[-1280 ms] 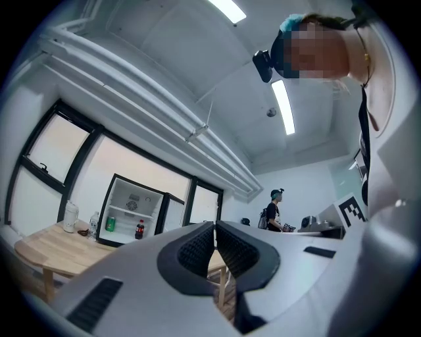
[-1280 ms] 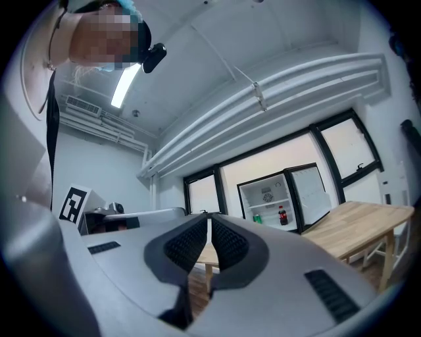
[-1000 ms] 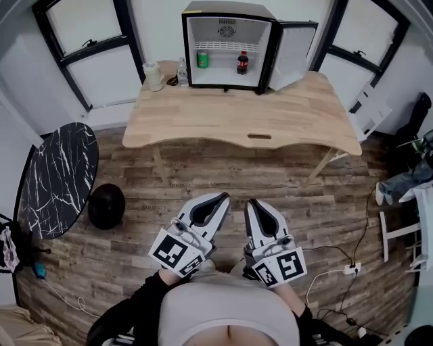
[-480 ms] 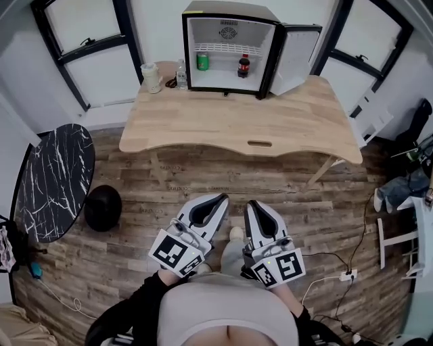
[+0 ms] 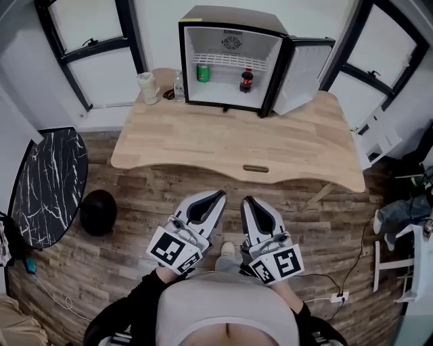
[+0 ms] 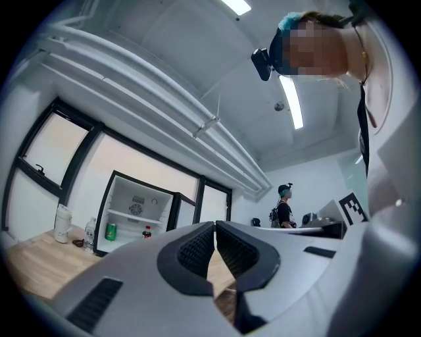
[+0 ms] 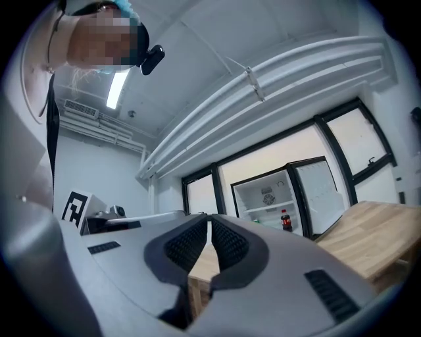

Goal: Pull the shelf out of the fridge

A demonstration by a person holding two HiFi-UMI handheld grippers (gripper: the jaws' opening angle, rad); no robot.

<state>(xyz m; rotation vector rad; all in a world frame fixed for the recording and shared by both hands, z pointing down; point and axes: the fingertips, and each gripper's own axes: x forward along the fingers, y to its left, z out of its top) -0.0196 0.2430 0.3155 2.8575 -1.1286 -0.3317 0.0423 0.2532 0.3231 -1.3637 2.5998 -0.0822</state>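
- The fridge [image 5: 223, 13] stands at the far edge of the wooden table [image 5: 203, 138], with its door [image 5: 308, 71] swung open to the right.
- The shelf [image 5: 226, 59], a white wire rack, sits fully inside the fridge, across the upper part of the compartment.
- Below the shelf, a green can [image 5: 203, 73] stands at the left and a dark cola bottle [image 5: 246, 80] at the right.
- The left gripper [image 5: 216, 197] is held close to the person's body over the plank floor, well apart from the table. Its jaws are pressed together with nothing between them.
- The right gripper [image 5: 247, 203] is just beside it on the right, also closed and empty. Both point toward the fridge.
- A pale cup [image 5: 147, 86] and a clear water bottle [image 5: 179, 84] stand on the table left of the fridge.
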